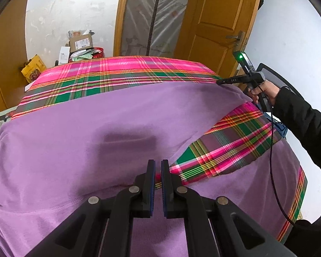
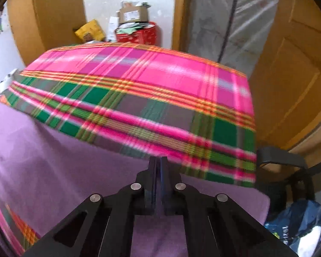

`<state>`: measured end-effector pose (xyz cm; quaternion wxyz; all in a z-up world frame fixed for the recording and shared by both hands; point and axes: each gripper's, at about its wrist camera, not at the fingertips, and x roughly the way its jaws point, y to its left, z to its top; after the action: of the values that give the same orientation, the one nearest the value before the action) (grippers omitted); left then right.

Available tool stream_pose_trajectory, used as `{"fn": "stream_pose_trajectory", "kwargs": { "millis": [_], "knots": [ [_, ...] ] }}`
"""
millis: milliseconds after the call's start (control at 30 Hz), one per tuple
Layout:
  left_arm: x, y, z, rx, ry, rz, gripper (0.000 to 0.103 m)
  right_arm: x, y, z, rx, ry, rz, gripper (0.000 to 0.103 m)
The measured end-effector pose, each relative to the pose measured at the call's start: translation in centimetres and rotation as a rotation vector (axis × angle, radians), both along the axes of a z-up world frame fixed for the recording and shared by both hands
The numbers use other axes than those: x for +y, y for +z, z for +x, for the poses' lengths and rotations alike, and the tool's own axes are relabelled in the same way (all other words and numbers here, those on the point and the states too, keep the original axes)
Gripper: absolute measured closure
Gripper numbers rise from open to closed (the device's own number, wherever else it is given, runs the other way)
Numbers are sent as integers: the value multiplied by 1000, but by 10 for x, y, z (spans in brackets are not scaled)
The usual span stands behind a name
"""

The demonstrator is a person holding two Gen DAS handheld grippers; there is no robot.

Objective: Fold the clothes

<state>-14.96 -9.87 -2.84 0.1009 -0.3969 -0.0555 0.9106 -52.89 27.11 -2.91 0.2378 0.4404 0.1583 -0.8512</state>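
At the upper left I see a red box [image 1: 97,52] stuffed with papers beyond the plaid-covered surface [image 1: 117,68], where the purple garment [image 1: 75,128] lies spread, my left gripper [image 1: 158,165] nearly closed above it and my right gripper [image 2: 158,160] angled down, fingers pressed together at its far edge.

Both views are bright with soft, even daylight and show no harsh glare. The left wrist view is sharp; a blurred dark shadow lies at centre on the purple cloth [image 1: 85,128]. The right wrist view is smeared by motion blur across the plaid cover [image 2: 139,98] (its stripes streak sideways), and the upper background is soft too. Fisheye distortion bends straight lines at the edges, and the corners are dark with vignetting.
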Motion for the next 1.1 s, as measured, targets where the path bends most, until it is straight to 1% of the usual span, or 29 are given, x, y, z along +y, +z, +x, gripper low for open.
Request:
{"fn": "stream_pose_trajectory", "kwargs": {
  "millis": [67,133,200,233,267,333,433,533,600,633,733,767,800,833,867,1000,1100],
  "knots": [
    [-2,2,3,8,8,-3,99,8,6,1,2,-43,-30,98],
    [-6,3,6,11,22,-7,99,12,19,12,8,-41,-78,95],
    [-11,4,9,11,40,-5,99,4,27,40,19,35,-108,85],
    [-13,4,9,10,47,-3,99,-1,30,54,24,77,-122,78],
    [-15,4,10,9,53,0,99,-6,33,68,29,119,-135,73],
    [-16,3,9,4,57,2,99,-16,36,97,37,212,-147,69],
    [-12,2,6,2,46,4,99,-41,24,150,50,403,-64,69],
    [-7,1,3,1,27,5,99,-56,3,186,80,550,72,69],
    [-2,1,0,0,9,1,99,-66,-9,196,95,602,123,69],
    [1,0,-3,-4,-3,-1,98,-67,-9,196,104,610,120,68],
    [12,-4,-13,-17,-43,-11,98,-66,-9,188,66,603,110,68],
    [16,-6,-16,-22,-59,-14,98,-65,-8,187,50,608,102,74],
    [19,-9,-21,-30,-74,-18,98,-66,-9,187,35,612,97,82],
    [22,-12,-26,-40,-86,-20,98,-66,-9,187,19,616,92,93],
    [24,-15,-29,-50,-91,-22,98,-66,-9,188,15,620,95,96],
    [29,-25,-36,-79,-101,-27,98,-62,-5,193,-10,637,94,97],
    [30,-27,-34,-77,-110,-21,98,-57,-4,198,-23,659,87,98]
  ]
}}
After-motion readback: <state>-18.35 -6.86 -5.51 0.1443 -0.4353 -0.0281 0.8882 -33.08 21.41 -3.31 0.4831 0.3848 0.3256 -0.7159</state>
